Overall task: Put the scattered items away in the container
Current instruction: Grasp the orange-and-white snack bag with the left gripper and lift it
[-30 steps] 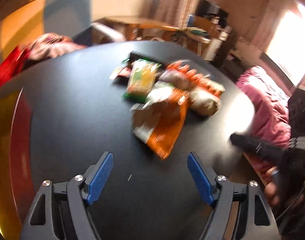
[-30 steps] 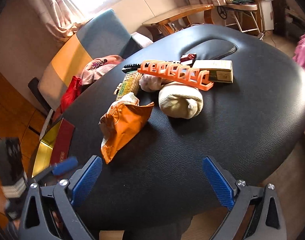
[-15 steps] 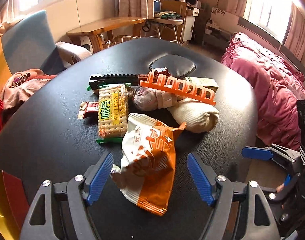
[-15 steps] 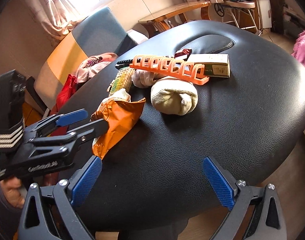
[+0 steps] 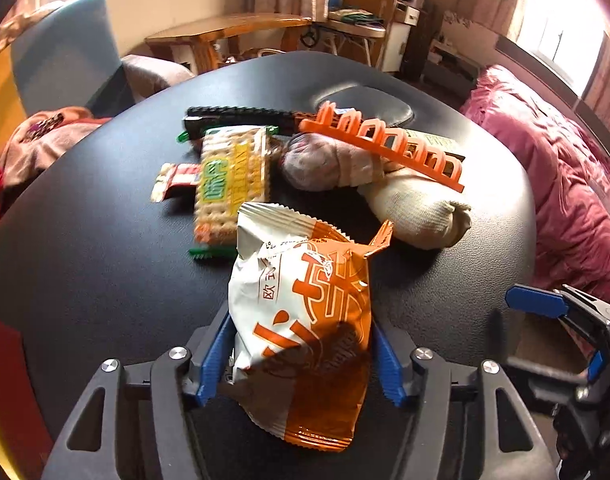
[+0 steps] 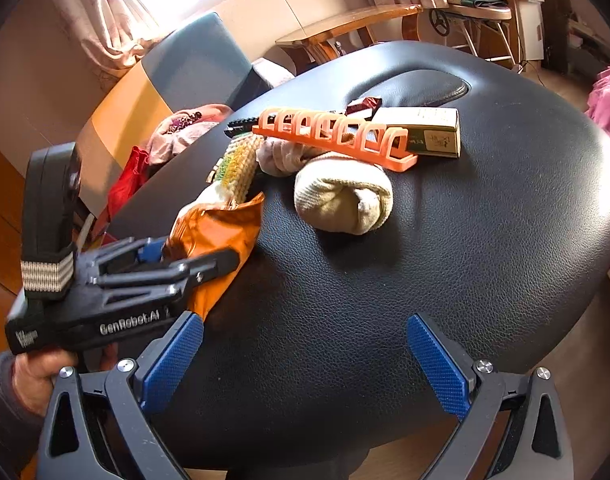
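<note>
An orange and white snack bag (image 5: 305,320) lies at the near end of a pile on the black padded table (image 5: 85,260). My left gripper (image 5: 301,360) is shut on it, with a blue finger pressed on each side; the right wrist view shows that grip (image 6: 193,256) from the side. Behind the bag lie a cracker pack (image 5: 233,176), an orange slotted rack (image 5: 385,140), a rolled cream sock (image 5: 417,212), a grey sock ball (image 5: 325,164) and a beige box (image 6: 425,136). My right gripper (image 6: 305,360) is open over the table's near edge, holding nothing.
A red and yellow object (image 5: 1,380) shows at the table's left edge. Pink bedding (image 5: 565,200) lies to the right. A blue and yellow chair (image 6: 193,60) and a heap of clothes (image 6: 185,128) stand behind the table on the left. A hand (image 6: 33,372) holds the left gripper.
My left gripper swung toward the pile, moved forward over the snack bag, and its fingers narrowed onto the bag. The right gripper stayed open and nearly still.
</note>
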{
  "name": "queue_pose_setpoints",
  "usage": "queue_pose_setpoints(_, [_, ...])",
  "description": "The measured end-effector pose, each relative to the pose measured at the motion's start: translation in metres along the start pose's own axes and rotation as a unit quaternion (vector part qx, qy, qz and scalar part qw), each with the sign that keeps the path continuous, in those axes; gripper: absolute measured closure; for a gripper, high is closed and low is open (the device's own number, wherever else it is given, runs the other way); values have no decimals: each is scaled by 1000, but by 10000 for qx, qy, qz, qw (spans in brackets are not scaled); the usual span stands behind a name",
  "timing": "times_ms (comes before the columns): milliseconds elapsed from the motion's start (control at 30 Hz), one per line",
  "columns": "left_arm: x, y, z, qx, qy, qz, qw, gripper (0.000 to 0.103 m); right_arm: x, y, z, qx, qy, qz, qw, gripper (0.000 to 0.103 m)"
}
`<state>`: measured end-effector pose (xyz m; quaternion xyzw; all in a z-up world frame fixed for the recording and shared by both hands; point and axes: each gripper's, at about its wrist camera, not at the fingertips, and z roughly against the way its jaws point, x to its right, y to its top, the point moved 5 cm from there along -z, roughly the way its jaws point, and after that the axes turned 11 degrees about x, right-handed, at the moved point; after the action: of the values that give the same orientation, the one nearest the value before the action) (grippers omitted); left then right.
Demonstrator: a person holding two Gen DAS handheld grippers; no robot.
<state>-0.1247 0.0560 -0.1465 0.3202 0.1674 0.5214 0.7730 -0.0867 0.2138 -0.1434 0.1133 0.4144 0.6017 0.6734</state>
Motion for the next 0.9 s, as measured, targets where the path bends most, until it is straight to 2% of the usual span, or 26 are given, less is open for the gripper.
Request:
queue_pose_setpoints(67, [-7, -10, 11, 44, 87, 217, 9997, 40, -1, 5, 0, 44, -4, 19, 10000, 0])
queue_pose_setpoints(367, [-34, -55, 56, 111, 430, 954, 9945, 39, -18, 72, -16, 524, -197, 693, 9960, 0])
queue_pose_setpoints(467, [-38, -65, 66, 141, 476, 1063, 9931, 39, -22, 97, -41, 468, -370, 732, 9955, 0])
queue_pose_setpoints(533, [-37, -70, 68, 157, 475, 1103, 9926, 39, -23, 106, -58, 251, -349, 627, 9971, 0])
queue_pose_setpoints(600, [-34, -72, 70, 170, 486, 1101, 9926, 39, -26, 107, -67, 59, -185, 487, 9986, 0])
queue_pose_setpoints(733, [-35, -77, 74, 211, 478, 1207, 9913, 38, -50, 95, -54, -252, 874, 196, 9957, 0])
queue_pose_setpoints(800, [-37, -78, 74, 230, 478, 1251, 9907, 38, -59, 81, -46, -438, 1238, 82, 9913, 0])
queue_pose_setpoints(900, [-36, -81, 76, 256, 527, 1216, 9908, 38, -63, 57, -39, -617, 1450, -84, 9875, 0])
